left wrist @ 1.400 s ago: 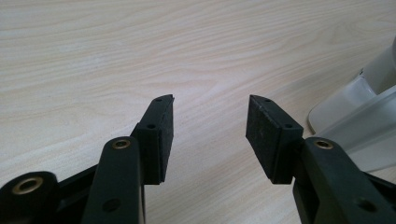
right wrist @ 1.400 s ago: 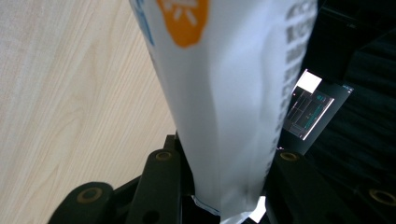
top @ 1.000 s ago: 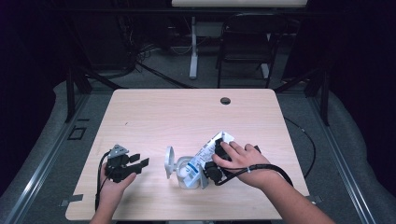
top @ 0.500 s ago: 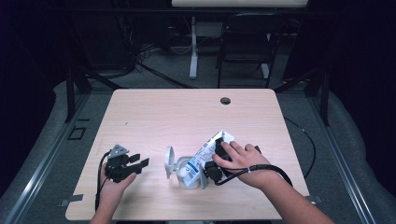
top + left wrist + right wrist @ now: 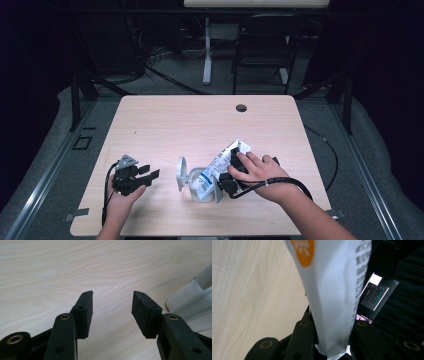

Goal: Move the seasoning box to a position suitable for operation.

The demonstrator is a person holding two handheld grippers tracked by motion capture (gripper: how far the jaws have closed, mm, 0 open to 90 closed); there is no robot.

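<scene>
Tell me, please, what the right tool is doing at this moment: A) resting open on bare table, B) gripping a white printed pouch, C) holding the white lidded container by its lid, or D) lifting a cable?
B: in the right gripper view the right tool has its jaws closed on the white printed pouch.

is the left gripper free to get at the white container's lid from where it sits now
Probably yes. The left gripper is open and holds nothing, and bare table lies between it and the lid. The right gripper, shut on the pouch, works on the far side.
</scene>
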